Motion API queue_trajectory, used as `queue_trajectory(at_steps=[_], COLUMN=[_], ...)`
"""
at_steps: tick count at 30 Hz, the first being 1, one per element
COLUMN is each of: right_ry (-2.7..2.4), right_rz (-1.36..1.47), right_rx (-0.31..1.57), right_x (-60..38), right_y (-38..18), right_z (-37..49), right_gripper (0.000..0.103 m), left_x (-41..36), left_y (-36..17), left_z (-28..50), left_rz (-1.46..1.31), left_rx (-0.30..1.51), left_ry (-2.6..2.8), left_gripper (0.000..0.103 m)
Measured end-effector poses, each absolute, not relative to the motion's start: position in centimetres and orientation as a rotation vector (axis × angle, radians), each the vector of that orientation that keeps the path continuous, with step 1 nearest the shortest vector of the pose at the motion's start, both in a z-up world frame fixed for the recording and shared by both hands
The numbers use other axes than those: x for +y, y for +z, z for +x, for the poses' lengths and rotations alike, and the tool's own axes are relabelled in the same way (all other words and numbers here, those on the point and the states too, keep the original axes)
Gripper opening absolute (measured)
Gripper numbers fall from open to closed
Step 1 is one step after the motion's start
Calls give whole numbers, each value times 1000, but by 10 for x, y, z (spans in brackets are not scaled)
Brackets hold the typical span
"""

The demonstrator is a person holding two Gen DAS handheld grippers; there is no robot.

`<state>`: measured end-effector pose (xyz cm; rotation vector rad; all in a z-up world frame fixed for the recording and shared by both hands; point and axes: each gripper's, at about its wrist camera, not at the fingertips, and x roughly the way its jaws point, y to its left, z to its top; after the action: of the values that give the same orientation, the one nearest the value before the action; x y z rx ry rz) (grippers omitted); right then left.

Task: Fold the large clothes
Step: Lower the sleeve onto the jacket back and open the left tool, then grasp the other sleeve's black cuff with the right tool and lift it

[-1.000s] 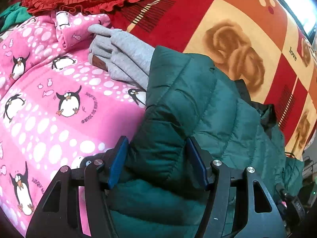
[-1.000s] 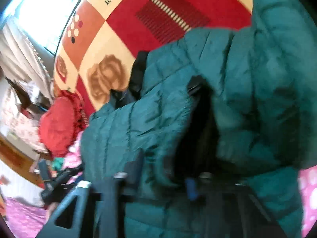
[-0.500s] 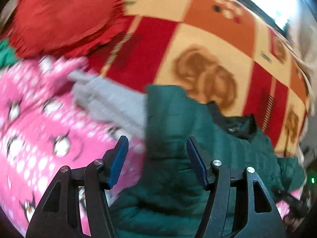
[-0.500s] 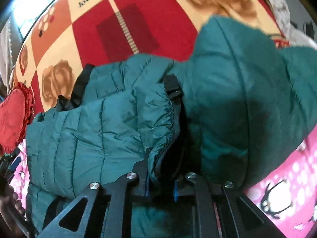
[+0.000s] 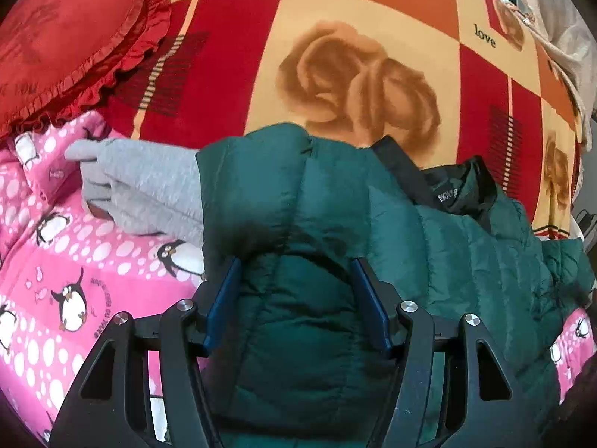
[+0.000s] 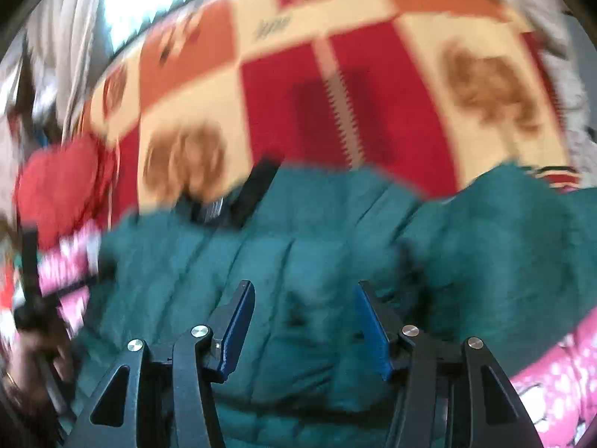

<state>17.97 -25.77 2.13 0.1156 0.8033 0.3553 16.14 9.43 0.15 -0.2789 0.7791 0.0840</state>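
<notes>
Left wrist view
Jacket: a dark green quilted jacket (image 5: 298,224) lies on the bed, partly on a pink penguin-print blanket (image 5: 74,268) and partly on a red, orange and cream blanket with rose motifs (image 5: 358,74).
Collar: black lining (image 5: 447,190) shows at the far right of the jacket.
Left hand-held gripper (image 5: 296,300): jaws spread, blue pads on either side of a puffed fold of the jacket; whether the pads press on it I cannot tell.
Grey garment (image 5: 145,186): folded, lying on the pink blanket, touching the jacket's left edge.
Red cushion (image 5: 71,37): frilled, at the upper left, beyond the pink blanket.

Right wrist view (blurred)
Jacket: the green jacket (image 6: 298,261) fills the lower half, spread across the bed, with the checked blanket (image 6: 335,93) behind it.
Right hand-held gripper (image 6: 304,321): jaws opening, blue pads apart above the jacket's surface, nothing pinched between them.
Pink blanket: visible at the lower right corner (image 6: 552,373).
Red cushion: at the far left (image 6: 63,183).
</notes>
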Motion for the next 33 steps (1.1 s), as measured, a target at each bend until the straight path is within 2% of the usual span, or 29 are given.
queue_trajectory(at_steps=[3,4,5,7,9,11,13,15,19,21,24,27,33], right_ry=[320,315,323,337,370,410,415,413,417,416,418,420,406], right_rz=[88,127,164,210,204,164,98,72,80,77,80,86,68], right_rx=[950,984,987,986,988,993,1000,1004,1008,1006,1000,992,969], right_x=[-254,-260,-264,-269,-265,-259,-246,-242,-241,-240,-241,-243,-246], right_y=[-17,-28,-31,-33,-36,-37,-38,-37,-40,-40,-40,-40,-33], right_z=[199,205,205,206,207,205,204,203,206,206,206,205,201], right_gripper=[53,53,53,54,66,90,97,98,98,99,99,99,99], left_x=[94,96,98,105,112,117,119,117,95,78,52,39,46], left_y=[-6,-11,-15,-23,-30,-35,-34,-26,21,32,21,-8,-20], left_z=[163,165,166,167,168,167,163,156,131,125,134,153,162], left_rz=[-291,-306,-323,-384,-445,-486,-500,-470,-291,-217,-122,-85,-138], left_rx=[815,837,855,885,906,923,910,874,639,579,662,835,891], left_ry=[93,96,96,90,74,64,70,104,203,143,40,17,-8], left_gripper=[68,77,82,84,84,84,84,82,81,81,81,81,84])
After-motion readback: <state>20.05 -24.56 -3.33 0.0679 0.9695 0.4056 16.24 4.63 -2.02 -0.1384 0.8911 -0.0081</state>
